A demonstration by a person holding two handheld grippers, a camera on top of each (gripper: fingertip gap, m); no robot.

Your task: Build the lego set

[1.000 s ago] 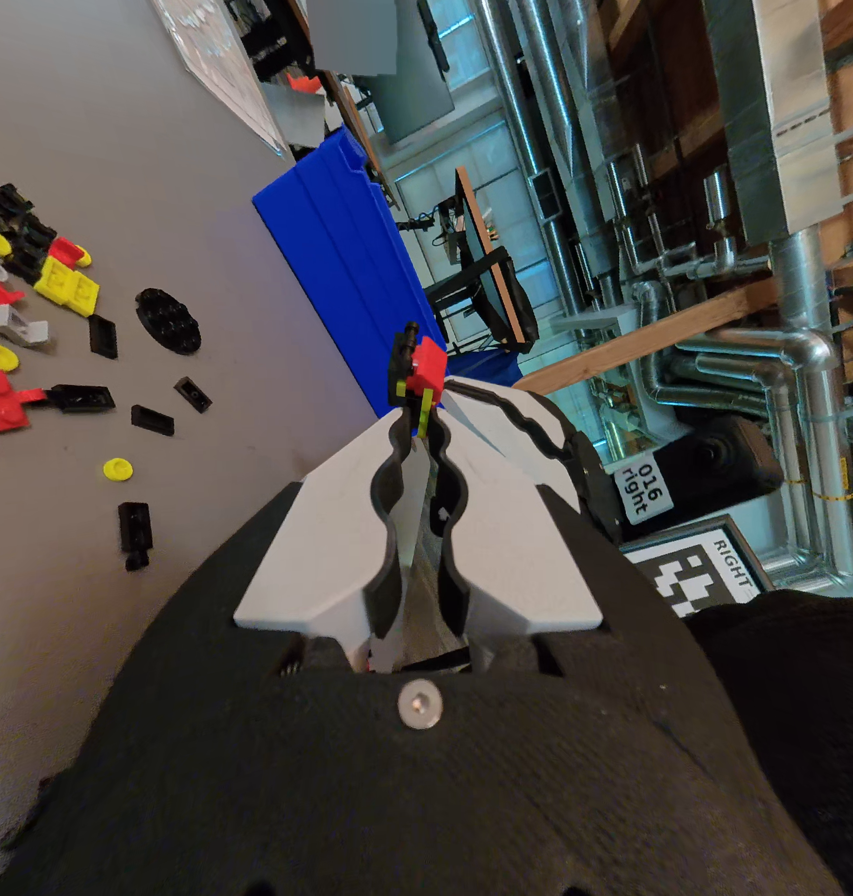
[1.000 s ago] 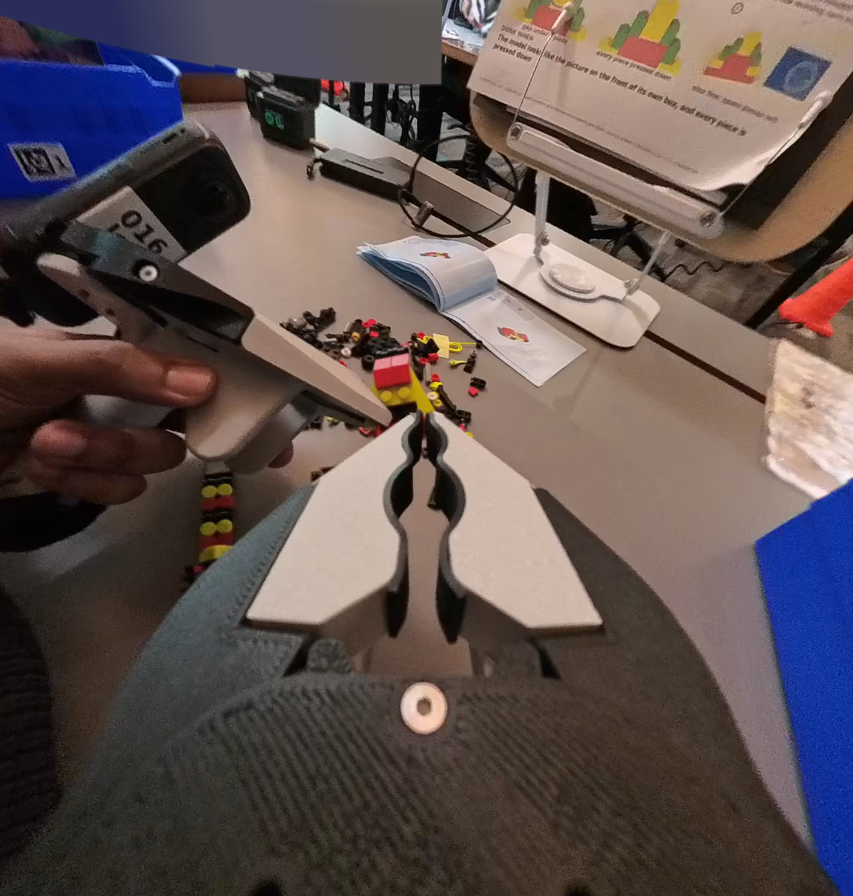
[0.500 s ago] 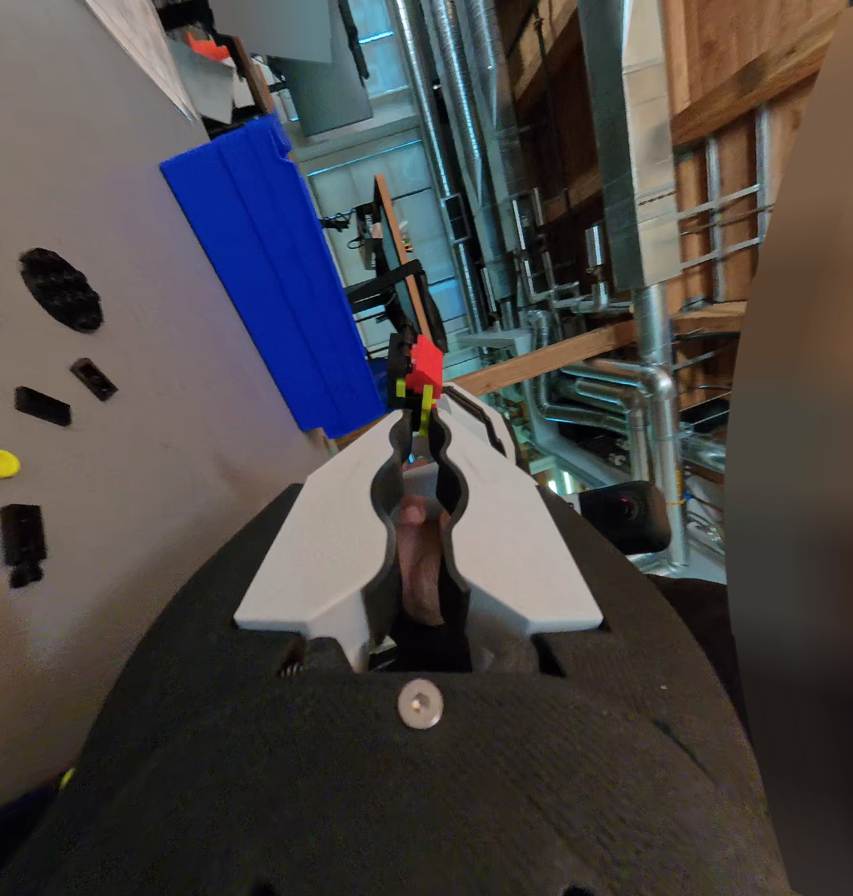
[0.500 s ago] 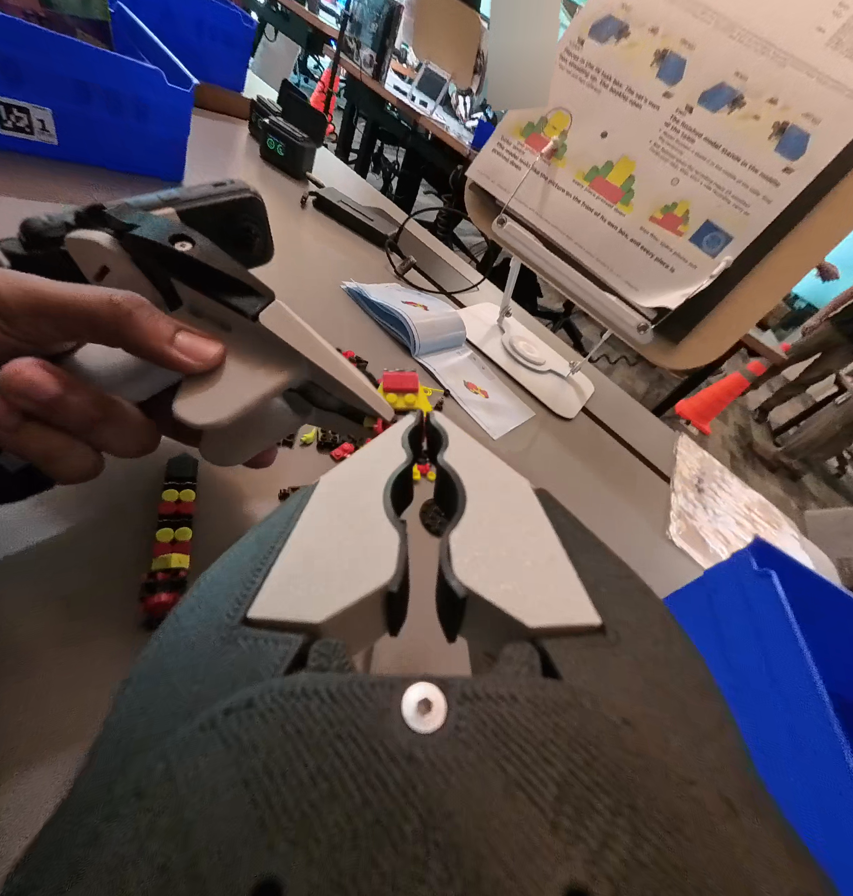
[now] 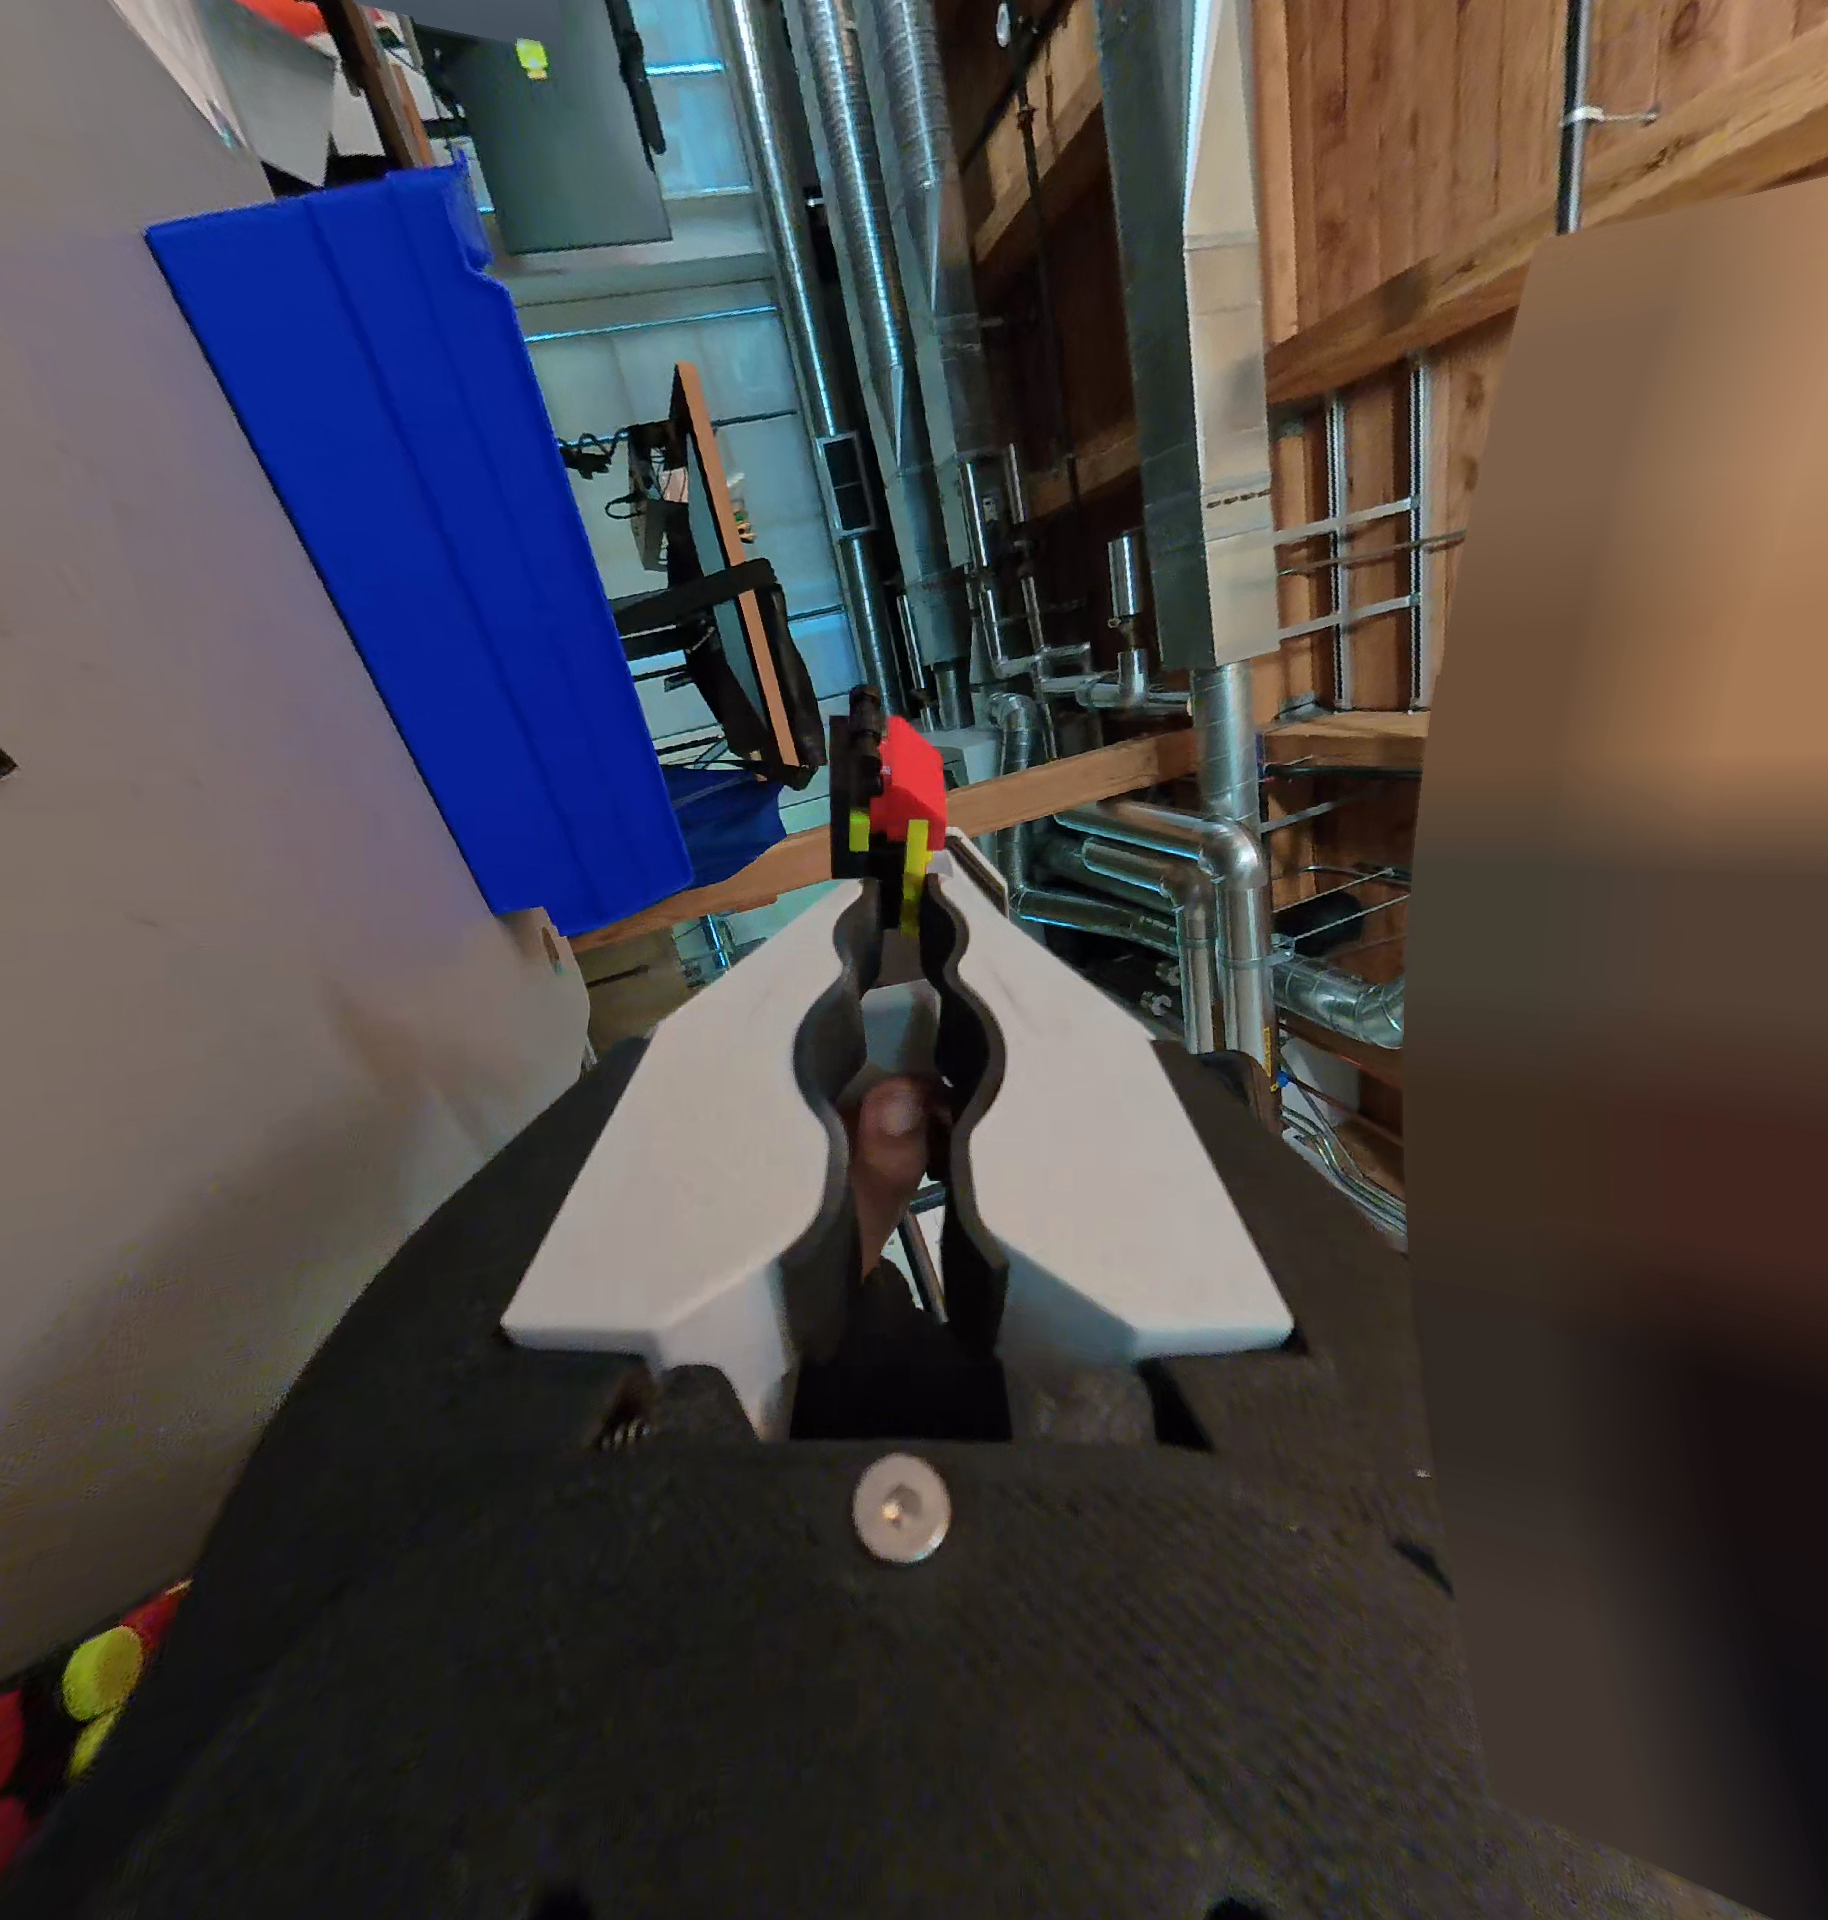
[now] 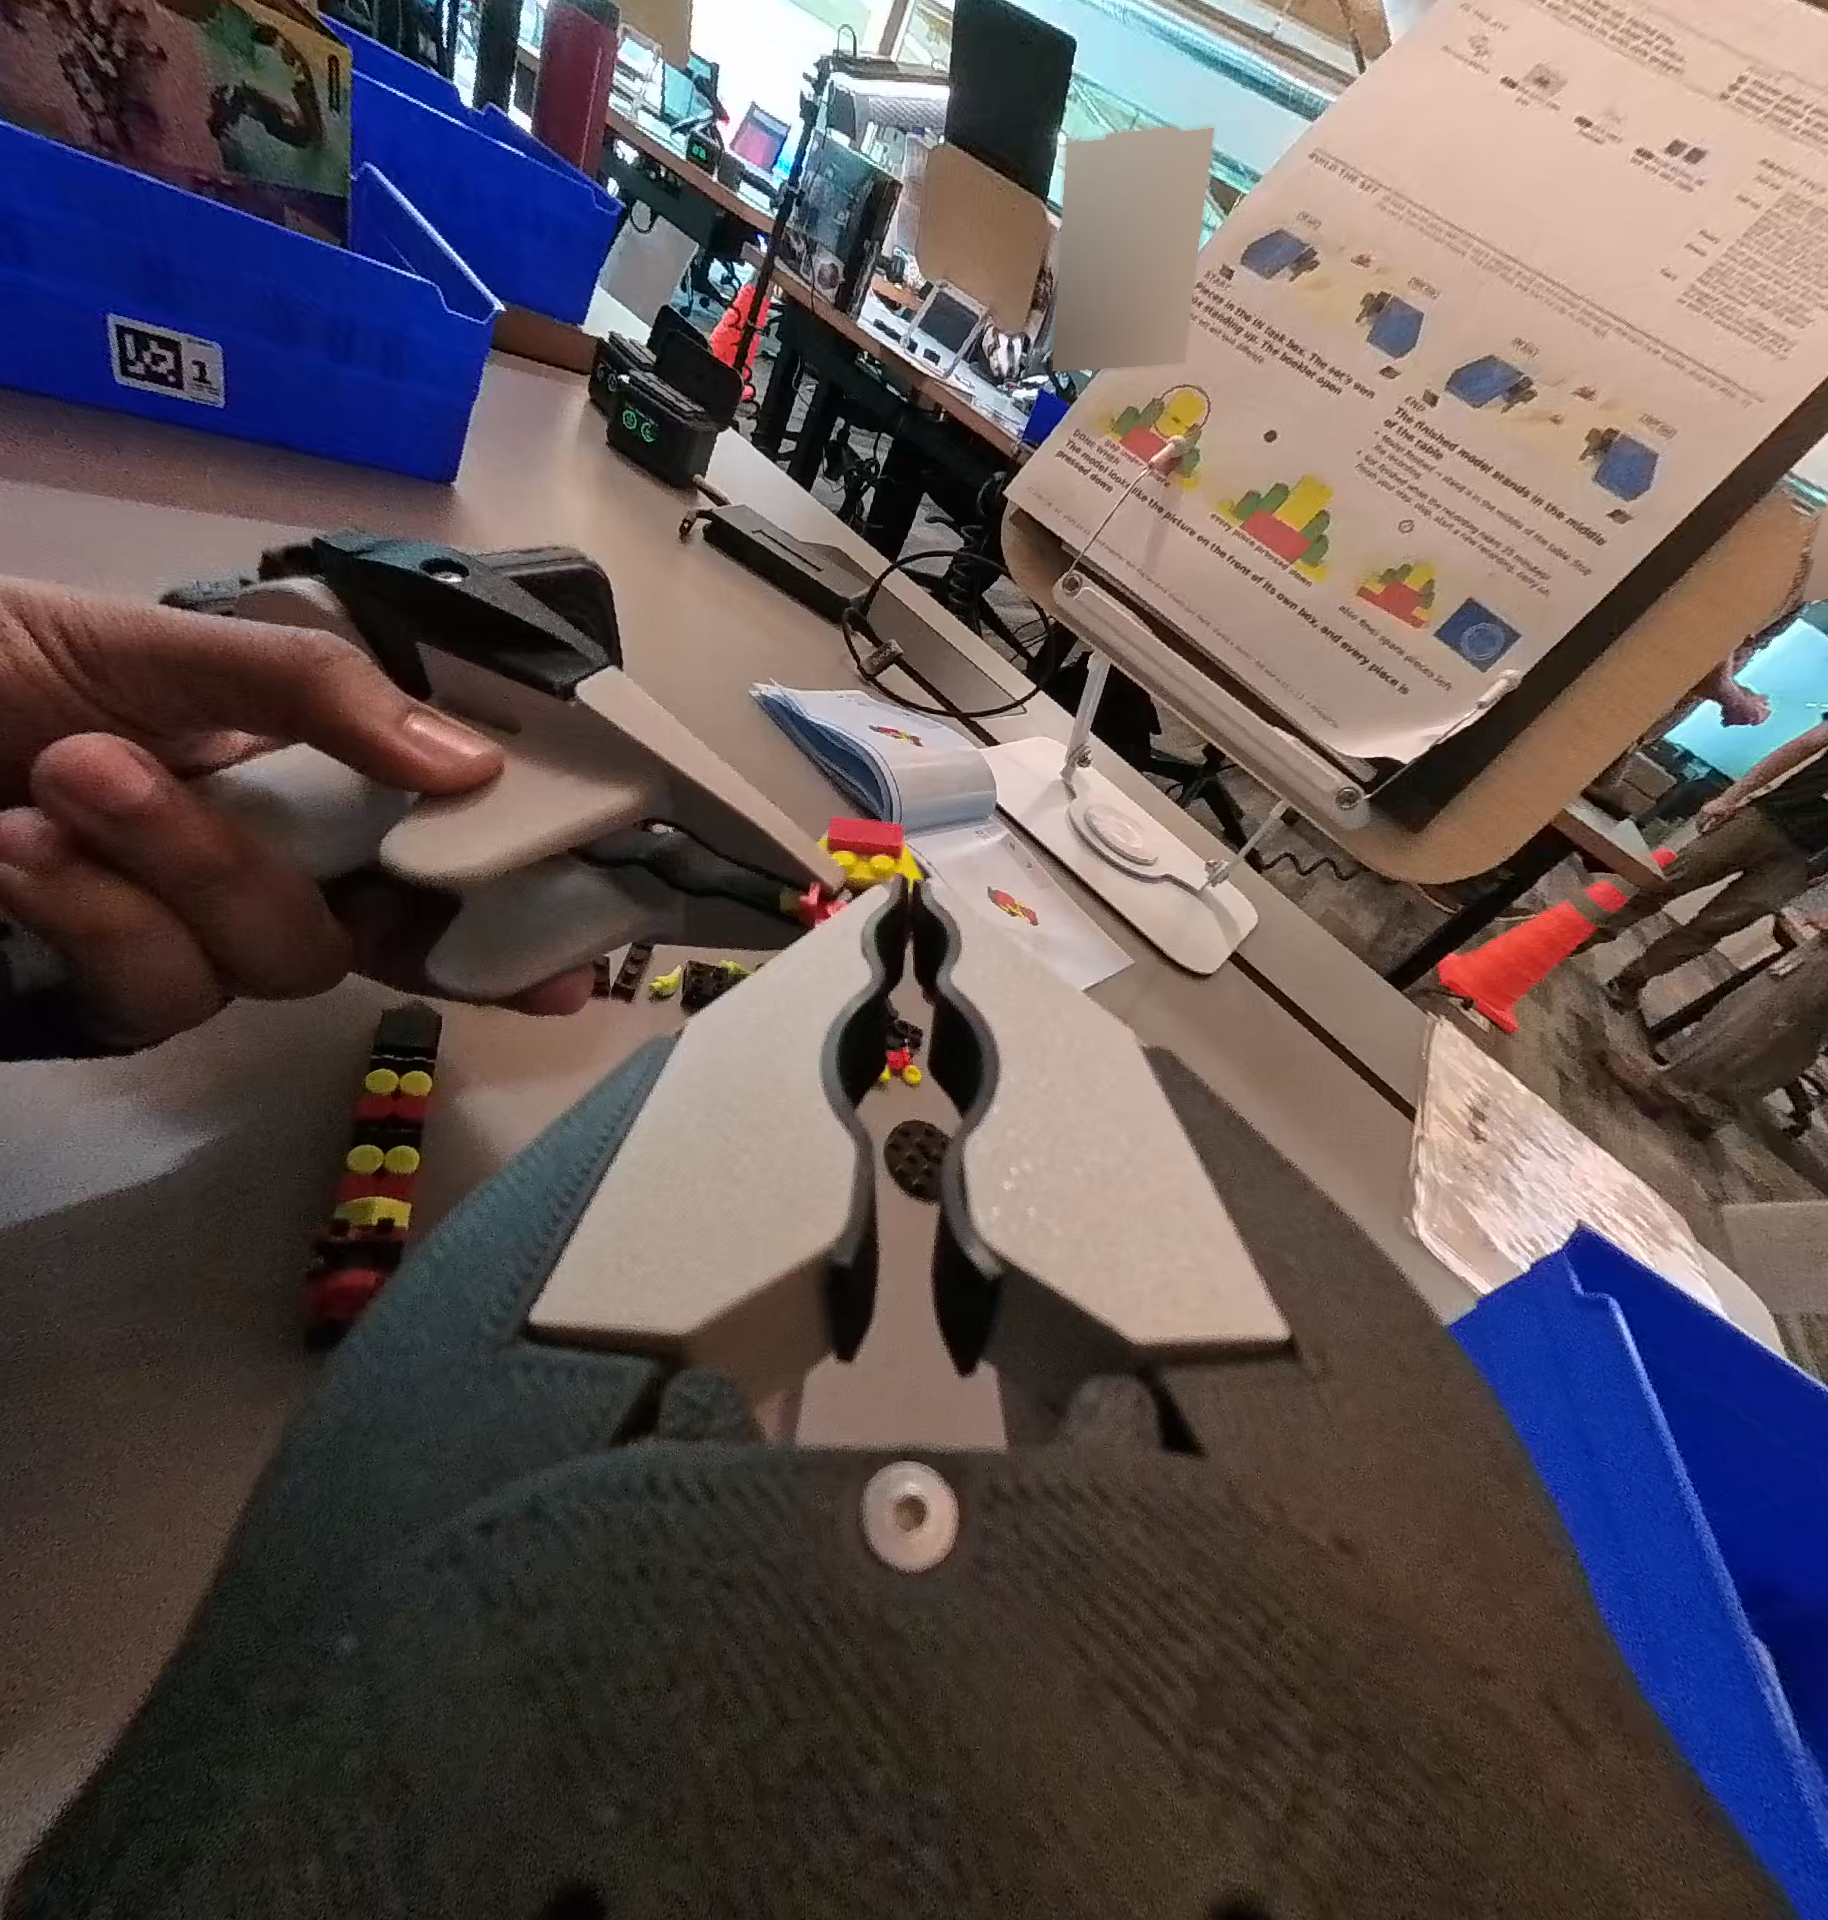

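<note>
A small red, yellow and black lego assembly point(image 5: 894, 805) sits between the fingertips of my left gripper point(image 5: 897, 899), which is shut on it and holds it in the air above the grey table point(image 5: 162, 987). In the right wrist view the assembly point(image 6: 866, 847) is at the tips of the hand-held left gripper point(image 6: 822, 883). My right gripper point(image 6: 905, 902) is shut, and its tips meet the assembly's yellow part from the other side. A long black, red and yellow lego strip point(image 6: 375, 1164) lies on the table below the left gripper.
Loose lego pieces point(image 6: 702, 971) and a black round plate point(image 6: 915, 1158) lie under the grippers. Behind them are an open booklet point(image 6: 889, 758) and an instruction board on a stand point(image 6: 1461, 416). Blue bins stand at the back left point(image 6: 214, 301) and near right point(image 6: 1668, 1507). Only a small space, under 4 cm, lies between the two pairs of fingers. The black round plate point(image 6: 915, 1158) is about equally far from each gripper, around 15 centimetres.
Both grippers have risen and tilted together with the assembly between them. The loose pieces have slid out of the left wrist view, and more of the room behind now shows.
</note>
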